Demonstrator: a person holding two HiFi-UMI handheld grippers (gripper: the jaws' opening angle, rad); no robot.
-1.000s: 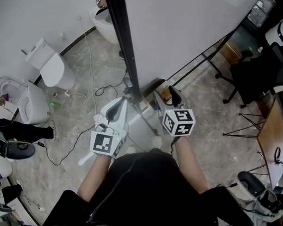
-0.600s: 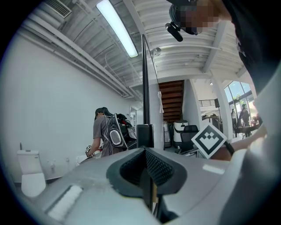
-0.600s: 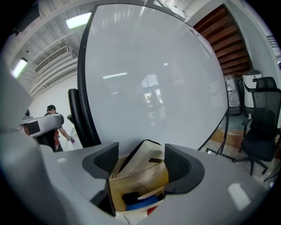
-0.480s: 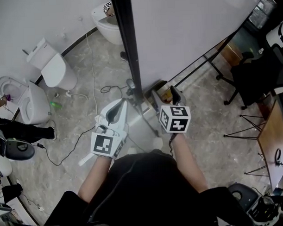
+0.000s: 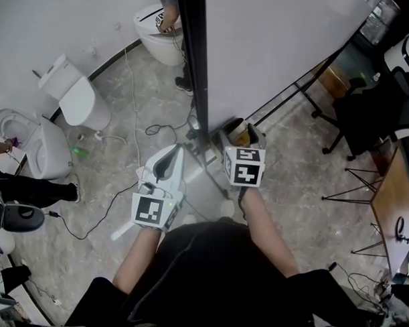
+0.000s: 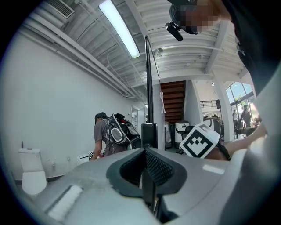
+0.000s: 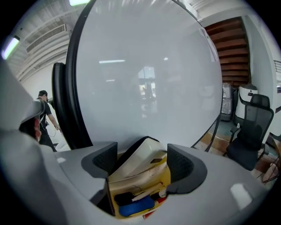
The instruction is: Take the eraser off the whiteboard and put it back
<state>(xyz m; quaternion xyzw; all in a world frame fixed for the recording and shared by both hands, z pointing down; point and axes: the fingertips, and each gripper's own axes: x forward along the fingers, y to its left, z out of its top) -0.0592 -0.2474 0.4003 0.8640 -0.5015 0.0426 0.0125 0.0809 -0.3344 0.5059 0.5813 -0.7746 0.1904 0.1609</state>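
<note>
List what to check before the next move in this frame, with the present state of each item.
1. Right gripper released: ok; its jaws have just been opening and stand apart, with the eraser between them.
2. Pads clear of the eraser: cannot tell; one pad looks very close.
3. Eraser resting in the yellow tray below the whiteboard: ok, tilted.
4. Eraser touching the whiteboard: cannot tell.
5. Left gripper shut and empty: ok.

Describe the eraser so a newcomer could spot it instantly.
Start at the big whiteboard; a yellow tray sits by its lower edge. The eraser leans in it: a white block with black backing, bigger than the blue piece below it.
</note>
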